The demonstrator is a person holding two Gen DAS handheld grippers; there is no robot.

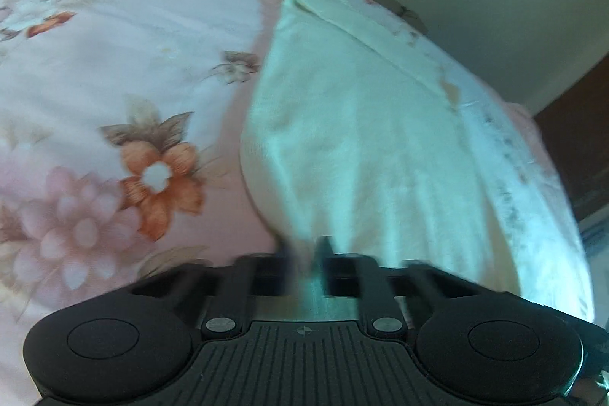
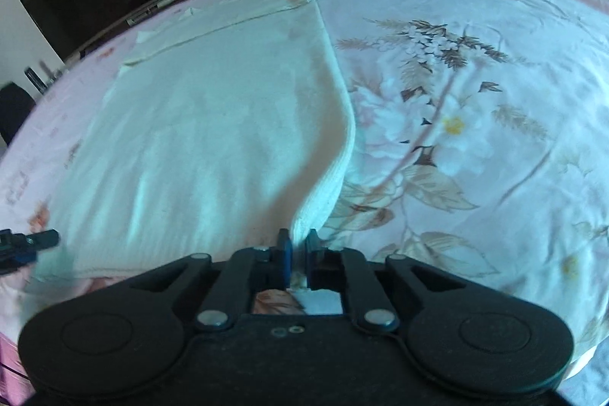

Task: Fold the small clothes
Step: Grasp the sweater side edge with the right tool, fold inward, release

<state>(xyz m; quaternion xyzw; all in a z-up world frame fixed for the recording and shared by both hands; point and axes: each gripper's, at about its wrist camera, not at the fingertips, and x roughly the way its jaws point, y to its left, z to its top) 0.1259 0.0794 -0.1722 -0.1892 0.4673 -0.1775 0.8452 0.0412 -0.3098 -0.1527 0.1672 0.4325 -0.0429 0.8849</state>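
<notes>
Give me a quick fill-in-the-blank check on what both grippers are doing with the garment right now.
1. The white garment lies on a bedsheet printed with ____.
2. The right gripper is shut on the garment's near ____.
3. The left gripper is ____ on the same garment.
4. Beyond the bed's far edge stands a dark ____.

Missing words: flowers; edge; shut; screen

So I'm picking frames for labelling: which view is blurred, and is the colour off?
Left wrist view: motion-smeared, worst around the left claw and the near white garment. Right wrist view: sharper, the right claw crisp. Both: cyan cast on the cloth, fisheye bending of the floral bedsheet.
</notes>
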